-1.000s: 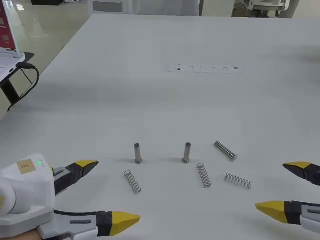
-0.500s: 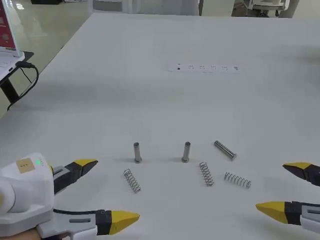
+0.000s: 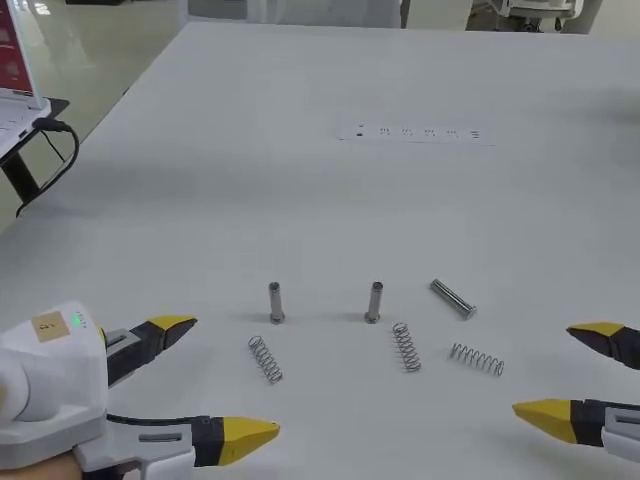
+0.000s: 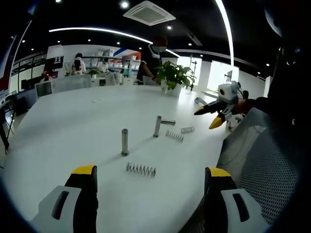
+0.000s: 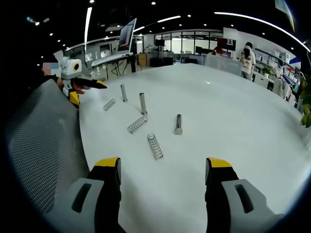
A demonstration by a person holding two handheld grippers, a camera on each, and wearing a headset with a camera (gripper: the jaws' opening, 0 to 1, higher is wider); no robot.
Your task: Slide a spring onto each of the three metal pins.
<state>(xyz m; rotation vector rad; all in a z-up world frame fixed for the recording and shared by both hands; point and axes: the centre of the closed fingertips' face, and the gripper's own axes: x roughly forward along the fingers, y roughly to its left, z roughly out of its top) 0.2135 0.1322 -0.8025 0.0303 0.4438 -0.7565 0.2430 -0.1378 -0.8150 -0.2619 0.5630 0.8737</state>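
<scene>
Left hand-held gripper (image 3: pixel 232 378) and right hand-held gripper (image 3: pixel 542 370) at the bench (image 3: pixel 300 180), both spread wide and empty.
The left spring (image 3: pixel 264 359) lies at 12 o'clock from the left hand-held gripper, just past its tips. The right spring (image 3: pixel 476 360) lies at 12 o'clock from the right one, and the middle spring (image 3: pixel 405 347) is between them. The left pin (image 3: pixel 275 303) and middle pin (image 3: pixel 374 301) stand upright; the right pin (image 3: pixel 452 299) seems to lie flat.

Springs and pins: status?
Left claw and right claw open, empty. Three springs lie loose, none on pins. Two pins upright, third pin lying flat. Path unobstructed.
</scene>
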